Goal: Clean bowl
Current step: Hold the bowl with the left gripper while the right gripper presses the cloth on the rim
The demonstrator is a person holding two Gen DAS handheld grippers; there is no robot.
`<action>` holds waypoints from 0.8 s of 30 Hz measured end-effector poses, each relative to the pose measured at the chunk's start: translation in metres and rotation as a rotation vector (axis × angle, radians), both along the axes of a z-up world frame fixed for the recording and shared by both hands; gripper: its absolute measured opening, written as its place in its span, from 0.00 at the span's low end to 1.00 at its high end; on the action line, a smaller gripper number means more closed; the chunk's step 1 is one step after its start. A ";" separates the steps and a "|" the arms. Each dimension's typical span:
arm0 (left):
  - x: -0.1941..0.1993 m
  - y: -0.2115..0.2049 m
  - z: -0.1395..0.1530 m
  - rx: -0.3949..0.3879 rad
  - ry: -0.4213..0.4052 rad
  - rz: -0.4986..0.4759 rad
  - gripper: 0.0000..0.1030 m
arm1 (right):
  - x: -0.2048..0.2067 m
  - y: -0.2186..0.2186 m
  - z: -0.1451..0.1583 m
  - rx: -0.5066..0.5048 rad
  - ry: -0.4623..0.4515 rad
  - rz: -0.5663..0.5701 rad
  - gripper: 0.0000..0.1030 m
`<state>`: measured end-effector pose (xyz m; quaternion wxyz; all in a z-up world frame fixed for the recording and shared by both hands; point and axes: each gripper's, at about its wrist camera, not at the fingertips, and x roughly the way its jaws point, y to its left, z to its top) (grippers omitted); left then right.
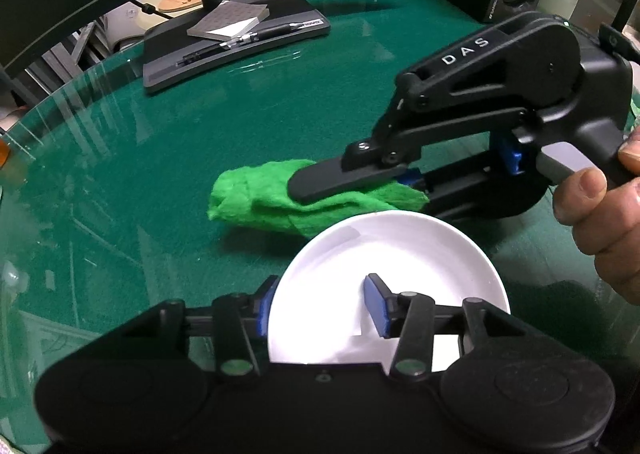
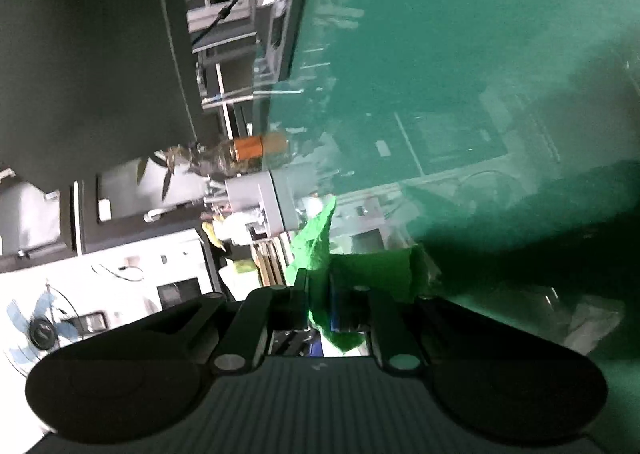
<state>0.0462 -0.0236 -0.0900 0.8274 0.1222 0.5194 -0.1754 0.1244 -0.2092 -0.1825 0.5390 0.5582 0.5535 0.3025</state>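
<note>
Green cloth (image 1: 256,198) left of centre, bunched, clamped in right gripper (image 1: 320,186), jaws nearly together on it; whether it touches counter (image 1: 120,158) cannot tell. White bowl (image 1: 400,254) just beside cloth, nearer camera, resting on counter. Left gripper (image 1: 320,306) partly spread astride bowl's near rim, one pad outside, one inside; contact unclear. Bowl interior looks clean, dry; no residue visible. Judgement: either wiping not begun or just finished; cloth outside bowl now.
</note>
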 end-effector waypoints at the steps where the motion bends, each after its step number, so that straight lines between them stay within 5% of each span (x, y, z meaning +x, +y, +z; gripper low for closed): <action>1: 0.000 0.000 0.000 -0.002 0.001 -0.006 0.45 | 0.000 -0.001 0.000 0.001 -0.004 0.004 0.11; 11: 0.003 0.000 -0.001 0.008 0.000 -0.051 0.48 | -0.052 -0.063 -0.014 -0.013 0.102 -0.077 0.11; 24: -0.001 -0.006 0.000 0.012 -0.005 -0.084 0.48 | 0.005 0.003 0.004 -0.011 -0.025 0.021 0.11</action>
